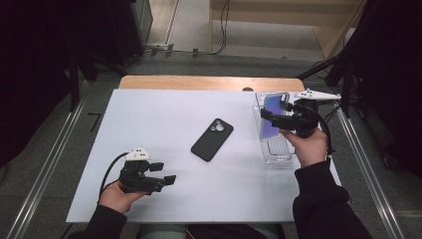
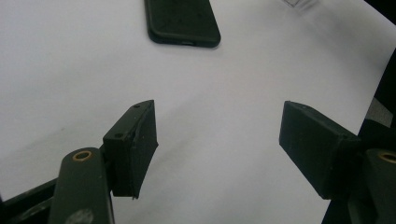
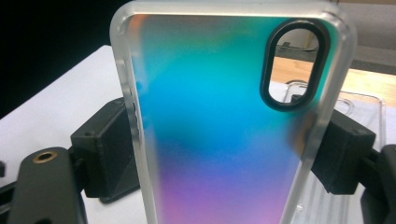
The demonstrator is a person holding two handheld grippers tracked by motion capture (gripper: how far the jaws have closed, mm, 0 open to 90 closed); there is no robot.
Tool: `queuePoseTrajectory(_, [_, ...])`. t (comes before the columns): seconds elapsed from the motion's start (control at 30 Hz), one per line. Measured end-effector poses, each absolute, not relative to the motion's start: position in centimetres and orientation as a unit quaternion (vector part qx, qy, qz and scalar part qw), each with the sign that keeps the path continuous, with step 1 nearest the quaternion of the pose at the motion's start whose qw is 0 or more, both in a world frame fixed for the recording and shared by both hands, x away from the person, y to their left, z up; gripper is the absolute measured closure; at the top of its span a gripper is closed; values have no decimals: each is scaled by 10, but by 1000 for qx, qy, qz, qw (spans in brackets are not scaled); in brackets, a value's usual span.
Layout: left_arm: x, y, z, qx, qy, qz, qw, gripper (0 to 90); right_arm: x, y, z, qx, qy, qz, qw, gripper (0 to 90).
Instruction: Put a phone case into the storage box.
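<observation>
My right gripper (image 1: 276, 115) pinches the case (image 1: 273, 117) by its two long edges and holds it upright at the far right of the table (image 1: 149, 114), above the clear tray (image 1: 276, 152). In the right gripper view the case (image 3: 219, 126) stands between the two black jaws, one pad on each frosted side rim. Its back shimmers from teal at the top through blue to violet low down, and a black-ringed oval camera hole sits near its upper right corner. Through that hole I see a strip of the wooden table edge. Behind the case on the right, the tray (image 3: 364, 107) lies on the white top.

My left gripper (image 1: 160, 174) rests in my hand at the near left, low over the table and pointing right toward the middle. Its jaws are spread with nothing between them; in the left gripper view I see bare white table (image 2: 219, 140) in the gap.

The phone (image 1: 212, 139) lies flat in the middle of the table, black back up, camera end toward the far right. It is well apart from both grippers. In the left gripper view its near end (image 2: 182, 21) shows beyond the jaws.
</observation>
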State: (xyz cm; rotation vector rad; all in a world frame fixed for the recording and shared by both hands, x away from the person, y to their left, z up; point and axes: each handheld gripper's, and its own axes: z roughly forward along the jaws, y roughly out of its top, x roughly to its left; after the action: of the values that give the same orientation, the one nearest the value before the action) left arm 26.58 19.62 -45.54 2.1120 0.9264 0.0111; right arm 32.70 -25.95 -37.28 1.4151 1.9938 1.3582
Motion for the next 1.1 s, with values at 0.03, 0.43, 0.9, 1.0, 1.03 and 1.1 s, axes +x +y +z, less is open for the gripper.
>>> queuePoseTrajectory(0.03, [266,196,-455,837,367,4,407,280,329,-261,-373,500,701,477,175,164])
queuePoseTrajectory(0.43, [268,199,-455,836,371,9,405,280,361,-266,-369,525,681,467,206,164])
queuePoseTrajectory(0.9, [266,198,-455,835,369,7,408,280,405,-280,-361,549,658,463,227,164])
queuePoseTrajectory(1.0, [266,198,-455,835,369,7,408,280,415,-283,-361,555,650,466,227,164])
queuePoseTrajectory(1.03, [266,198,-455,835,369,7,408,280,418,-284,-361,555,650,467,225,164])
queuePoseTrajectory(1.1, [266,198,-455,835,369,7,408,280,425,-285,-362,558,650,465,224,164])
